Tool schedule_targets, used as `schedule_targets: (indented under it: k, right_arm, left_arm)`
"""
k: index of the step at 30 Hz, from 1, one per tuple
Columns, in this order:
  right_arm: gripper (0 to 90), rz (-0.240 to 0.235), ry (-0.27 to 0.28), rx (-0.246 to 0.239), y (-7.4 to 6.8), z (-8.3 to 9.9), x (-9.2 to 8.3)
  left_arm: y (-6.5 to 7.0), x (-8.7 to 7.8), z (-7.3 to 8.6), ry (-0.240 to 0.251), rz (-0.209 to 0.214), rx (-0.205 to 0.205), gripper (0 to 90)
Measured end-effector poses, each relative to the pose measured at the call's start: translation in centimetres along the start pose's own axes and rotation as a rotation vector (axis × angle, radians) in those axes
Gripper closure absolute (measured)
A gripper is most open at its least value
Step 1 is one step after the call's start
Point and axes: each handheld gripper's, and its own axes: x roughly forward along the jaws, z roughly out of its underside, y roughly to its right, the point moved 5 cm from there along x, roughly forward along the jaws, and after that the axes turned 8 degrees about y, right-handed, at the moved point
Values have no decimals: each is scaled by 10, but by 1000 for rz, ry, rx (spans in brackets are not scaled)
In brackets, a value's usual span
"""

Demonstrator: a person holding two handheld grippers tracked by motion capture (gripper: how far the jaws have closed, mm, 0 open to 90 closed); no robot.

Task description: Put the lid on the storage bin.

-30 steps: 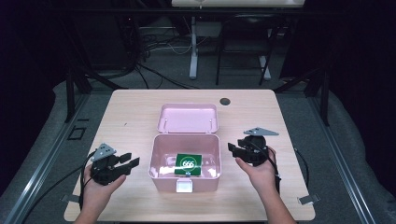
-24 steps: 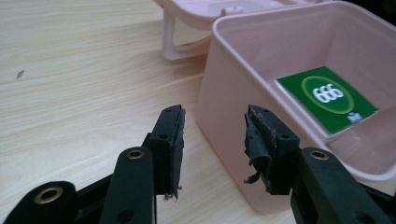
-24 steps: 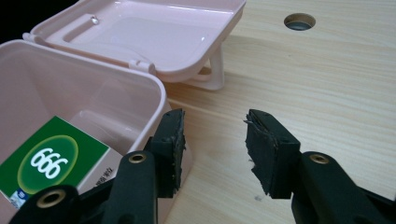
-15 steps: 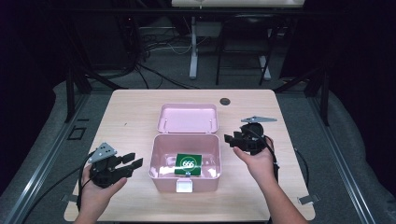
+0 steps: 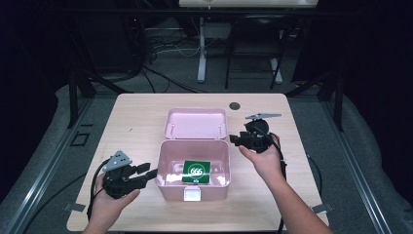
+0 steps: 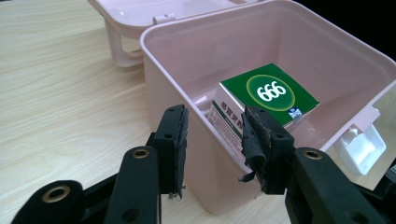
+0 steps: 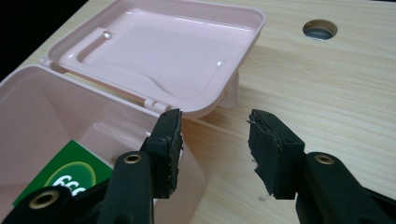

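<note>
While the pink box (image 5: 194, 168) stands open at the middle of the desk (image 5: 141, 117), its lid (image 5: 196, 123) is seen laid back flat behind it, and a green carton (image 5: 197, 171) marked 666 is seen lying on the floor of the box. The left gripper (image 5: 148, 170) is held just left of the box, its jaws astride the near corner of the box wall in the left gripper view; they have just been closing, yet the pads do not press on the wall. The right gripper (image 5: 234, 140) is held at the box's right rear corner, near the lid's hinge, its jaws parted and empty. The lid is judged light, stiff and smooth, so slipping is likely; it is best taken by its free rim, while the box body is steadied at its wall.
</note>
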Motion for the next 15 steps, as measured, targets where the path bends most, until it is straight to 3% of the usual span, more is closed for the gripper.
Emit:
schedule_targets:
  k: [5, 15]
  right_arm:
    - [555, 9, -6, 14, 3, -5, 9]
    - [598, 37, -17, 25, 5, -14, 23]
  left_arm:
    - [3, 3, 3, -28, 8, 29, 676]
    - [7, 8, 7, -50, 14, 52, 722]
